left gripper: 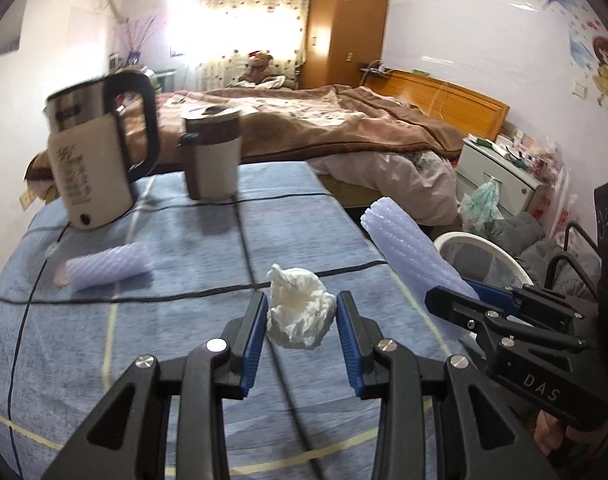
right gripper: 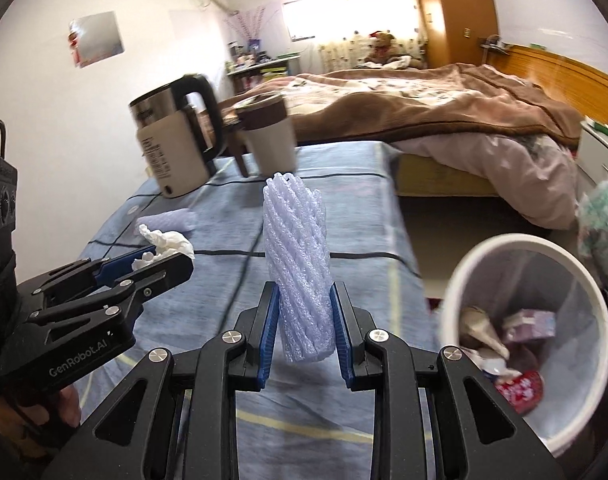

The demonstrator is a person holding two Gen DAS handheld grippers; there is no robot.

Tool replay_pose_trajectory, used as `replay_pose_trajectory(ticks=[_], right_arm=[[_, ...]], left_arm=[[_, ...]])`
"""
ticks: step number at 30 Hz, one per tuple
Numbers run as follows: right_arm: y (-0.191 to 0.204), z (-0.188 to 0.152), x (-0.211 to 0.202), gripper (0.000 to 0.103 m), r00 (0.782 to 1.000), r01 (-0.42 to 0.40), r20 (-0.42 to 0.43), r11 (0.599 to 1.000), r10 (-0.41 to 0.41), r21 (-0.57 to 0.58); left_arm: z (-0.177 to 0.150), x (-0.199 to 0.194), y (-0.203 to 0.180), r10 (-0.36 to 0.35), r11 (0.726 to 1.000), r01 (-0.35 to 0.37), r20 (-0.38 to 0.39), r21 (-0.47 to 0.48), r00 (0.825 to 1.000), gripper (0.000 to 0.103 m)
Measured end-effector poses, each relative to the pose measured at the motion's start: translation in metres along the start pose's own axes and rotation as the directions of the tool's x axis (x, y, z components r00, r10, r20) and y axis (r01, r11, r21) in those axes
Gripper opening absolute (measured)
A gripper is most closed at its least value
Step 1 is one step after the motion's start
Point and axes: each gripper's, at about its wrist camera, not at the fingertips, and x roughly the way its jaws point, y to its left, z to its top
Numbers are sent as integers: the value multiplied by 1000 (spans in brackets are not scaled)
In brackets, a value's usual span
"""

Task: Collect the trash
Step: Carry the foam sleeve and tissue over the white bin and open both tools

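Note:
My left gripper point(left gripper: 301, 302) is shut on a crumpled white tissue point(left gripper: 299, 312) above the blue tablecloth point(left gripper: 163, 352). It also shows in the right wrist view point(right gripper: 159, 258), with the tissue point(right gripper: 169, 240) between its pads. My right gripper point(right gripper: 301, 292) is shut on a pale purple foam net sleeve point(right gripper: 297, 264), held upright; the sleeve point(left gripper: 408, 252) shows in the left wrist view beside the table's right edge. A second foam sleeve point(left gripper: 109, 270) lies on the cloth at the left. A white trash bin point(right gripper: 460, 280) holding wrappers stands on the floor to the right.
An electric kettle point(left gripper: 91, 160) and a lidded mug point(left gripper: 211, 152) stand at the table's far end, with a black cord point(left gripper: 247, 248) running across the cloth. A bed point(left gripper: 344, 120) lies beyond, a nightstand point(left gripper: 500, 172) and plastic bag point(left gripper: 482, 204) at the right.

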Motion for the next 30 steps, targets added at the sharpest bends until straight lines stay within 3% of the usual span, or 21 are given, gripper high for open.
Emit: replay_pose_trajectory(ticks=[19,26,29,30], right_arm=[[-112,-25,-44,27,981,189,12,972,-193,140],[-154,-33,-48,27,970,244,-24,950,-244,196],[-165,-36,-45,27,960,278,-45,940,-275,199],[-168,-38,-44,27,954,298,-53,935,-294,194]], left_arm=[[12,52,-124,-161,978,169,-66,124,985,37],[13,82,-159,-252,959,266,-137,95,958,37],[11,85,-174,-203,964,220,-124,148,971,37],[12,87,-178,-215,960,234,-133,153,968,37]])
